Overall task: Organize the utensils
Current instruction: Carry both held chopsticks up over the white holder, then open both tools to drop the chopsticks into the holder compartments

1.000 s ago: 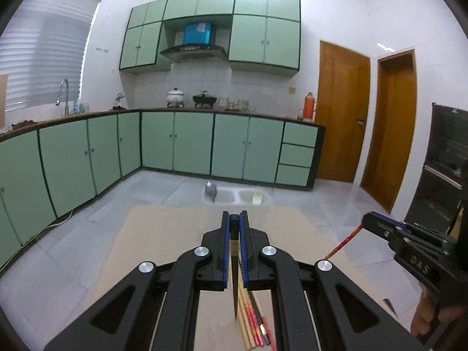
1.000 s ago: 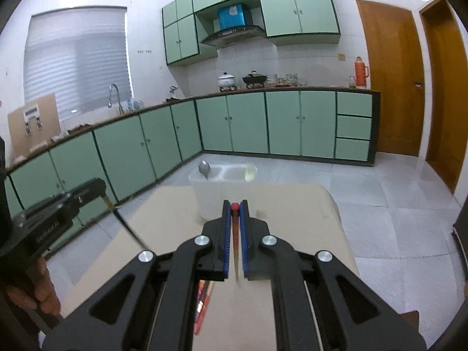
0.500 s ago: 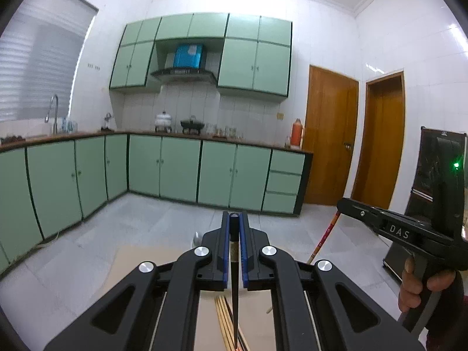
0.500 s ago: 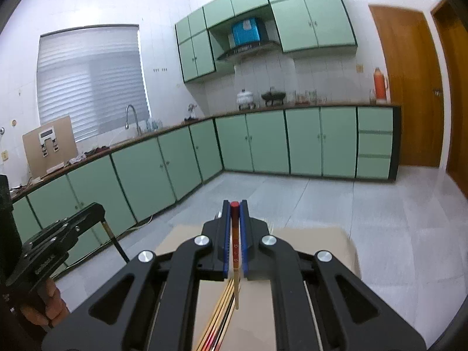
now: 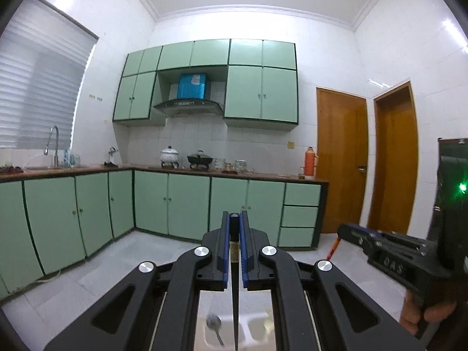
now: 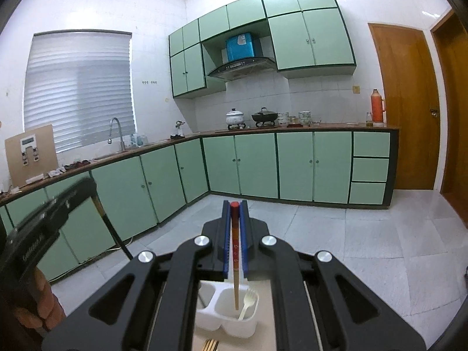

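Note:
My left gripper (image 5: 234,228) is shut on a dark chopstick (image 5: 235,289) that hangs point down over the white utensil holder (image 5: 254,329), where a metal spoon (image 5: 213,321) stands. My right gripper (image 6: 234,219) is shut on a red-topped wooden chopstick (image 6: 235,266), its tip hanging over the right compartment of the holder (image 6: 234,323), beside a pale plastic fork (image 6: 249,301). Each gripper shows in the other's view: the right one (image 5: 345,231) and the left one (image 6: 87,184).
The holder stands on a tan table (image 6: 263,342); several more chopsticks (image 6: 211,345) lie on it in front of the holder. Green kitchen cabinets (image 6: 263,163), a tiled floor (image 6: 380,234) and wooden doors (image 5: 342,161) lie beyond.
Both grippers have risen and tilted up with their chopsticks, which now hang vertically over the holder. The table has dropped almost out of view.

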A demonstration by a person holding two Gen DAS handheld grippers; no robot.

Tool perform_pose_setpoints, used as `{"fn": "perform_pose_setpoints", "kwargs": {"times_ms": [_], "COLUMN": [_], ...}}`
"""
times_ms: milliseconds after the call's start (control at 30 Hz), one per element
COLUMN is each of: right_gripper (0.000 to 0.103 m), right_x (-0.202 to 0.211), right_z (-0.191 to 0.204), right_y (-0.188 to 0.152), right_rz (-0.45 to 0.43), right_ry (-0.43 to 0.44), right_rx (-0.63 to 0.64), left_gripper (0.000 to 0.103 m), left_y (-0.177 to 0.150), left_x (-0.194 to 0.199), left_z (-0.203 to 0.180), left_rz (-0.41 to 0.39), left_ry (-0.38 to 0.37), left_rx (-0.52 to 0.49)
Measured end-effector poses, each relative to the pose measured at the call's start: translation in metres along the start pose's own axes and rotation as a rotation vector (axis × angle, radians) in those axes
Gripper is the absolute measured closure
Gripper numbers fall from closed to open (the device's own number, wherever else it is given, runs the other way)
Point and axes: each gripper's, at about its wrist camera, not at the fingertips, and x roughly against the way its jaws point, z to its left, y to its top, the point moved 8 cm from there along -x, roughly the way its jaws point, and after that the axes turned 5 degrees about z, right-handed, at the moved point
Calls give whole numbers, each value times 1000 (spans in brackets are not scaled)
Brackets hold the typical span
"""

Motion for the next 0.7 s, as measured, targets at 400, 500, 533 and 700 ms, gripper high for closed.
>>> {"fn": "perform_pose_setpoints", "kwargs": {"times_ms": [400,500,533,700], "right_gripper": [98,95,94,71], "right_x": [-83,-86,-86,-68], "right_z": [-8,-6,-7,-11], "right_y": [-58,-72,-76,-76], "right_rz": [144,170,175,150], "right_ry": [0,1,1,-14], "right_rx": [-11,-16,-18,-44], "left_gripper": [97,96,95,75], "left_y": [-67,-85,-88,-80], "left_x": [-94,-100,-98,-79], "left_z": [15,20,21,20], "left_rz": [161,213,214,191], "left_ry": [26,30,30,34], "left_rx": [13,25,27,22]}}
